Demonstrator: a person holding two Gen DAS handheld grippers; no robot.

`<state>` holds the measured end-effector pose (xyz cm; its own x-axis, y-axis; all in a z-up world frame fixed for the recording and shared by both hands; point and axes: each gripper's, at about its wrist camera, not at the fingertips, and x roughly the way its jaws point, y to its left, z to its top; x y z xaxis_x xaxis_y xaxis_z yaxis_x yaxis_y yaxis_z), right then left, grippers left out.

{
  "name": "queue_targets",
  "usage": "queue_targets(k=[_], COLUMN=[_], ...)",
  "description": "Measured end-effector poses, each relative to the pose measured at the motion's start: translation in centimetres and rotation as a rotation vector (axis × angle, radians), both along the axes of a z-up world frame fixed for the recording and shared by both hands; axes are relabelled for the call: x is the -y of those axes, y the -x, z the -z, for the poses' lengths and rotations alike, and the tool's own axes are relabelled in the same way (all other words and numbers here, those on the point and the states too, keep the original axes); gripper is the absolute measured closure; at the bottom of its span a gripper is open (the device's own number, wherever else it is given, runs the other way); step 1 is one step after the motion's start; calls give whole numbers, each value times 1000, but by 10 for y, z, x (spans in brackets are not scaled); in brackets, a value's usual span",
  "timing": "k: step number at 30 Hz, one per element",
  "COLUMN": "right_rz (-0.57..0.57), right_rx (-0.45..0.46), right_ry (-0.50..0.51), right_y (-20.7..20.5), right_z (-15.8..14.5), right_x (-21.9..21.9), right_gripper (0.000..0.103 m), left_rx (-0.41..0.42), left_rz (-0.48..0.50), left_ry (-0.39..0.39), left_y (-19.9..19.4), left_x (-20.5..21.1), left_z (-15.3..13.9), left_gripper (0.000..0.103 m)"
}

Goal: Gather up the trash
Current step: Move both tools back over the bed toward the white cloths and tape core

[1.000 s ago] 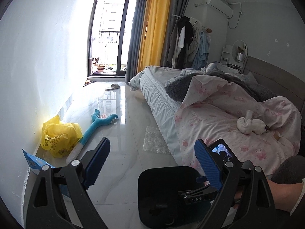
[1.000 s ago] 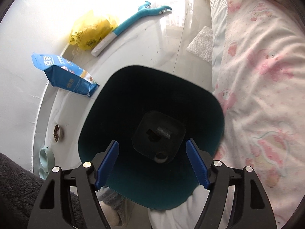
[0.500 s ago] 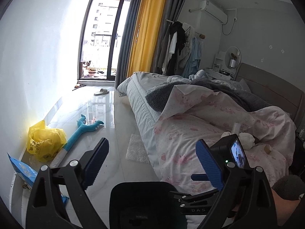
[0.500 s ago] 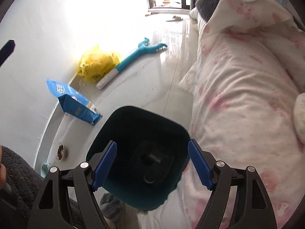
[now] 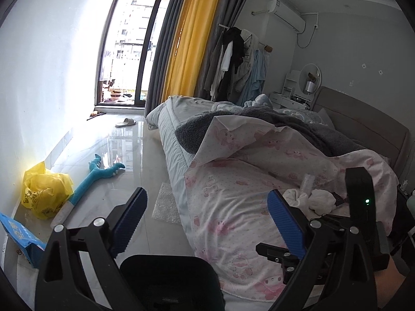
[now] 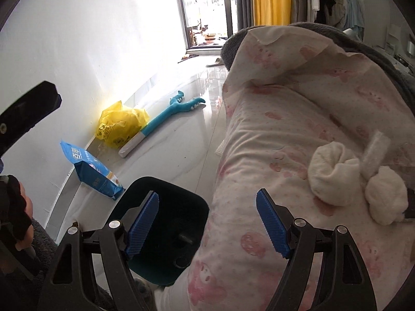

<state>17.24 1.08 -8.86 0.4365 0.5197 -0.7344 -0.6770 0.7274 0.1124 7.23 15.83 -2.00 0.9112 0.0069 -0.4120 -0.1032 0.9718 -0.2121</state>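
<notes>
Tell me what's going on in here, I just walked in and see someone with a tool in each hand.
A person is collecting trash in a bedroom, holding tongs in each hand. Both the left tongs and the right tongs are open and empty. A dark bin stands on the floor beside the bed. The right tongs point toward white crumpled tissues lying on the pink quilt, not yet touching them. A yellow bag and a blue packet lie by the wall.

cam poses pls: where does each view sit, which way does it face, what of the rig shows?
Left wrist: on the left gripper, facing along the bed to the window; right gripper shows.
Right wrist: on the right gripper, tilted down at the quilt and white wads; left hand shows.
Shared: black bin, yellow bag.
</notes>
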Motion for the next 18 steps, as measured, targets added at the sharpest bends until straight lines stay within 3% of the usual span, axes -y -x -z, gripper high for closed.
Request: queue_targets(k=[12, 18], right_rz=[136, 219], right_rx=[167, 178], right_ry=[26, 11], right_y=[-39, -57], right_z=[-35, -34], right_x=[99, 148], right_gripper=[23, 22], left_rx=[-32, -54], left_rz=[114, 146], left_ry=[-12, -22], left_y=[-42, -65], left_x=[45, 62], left_z=[10, 17], left_gripper=[8, 8])
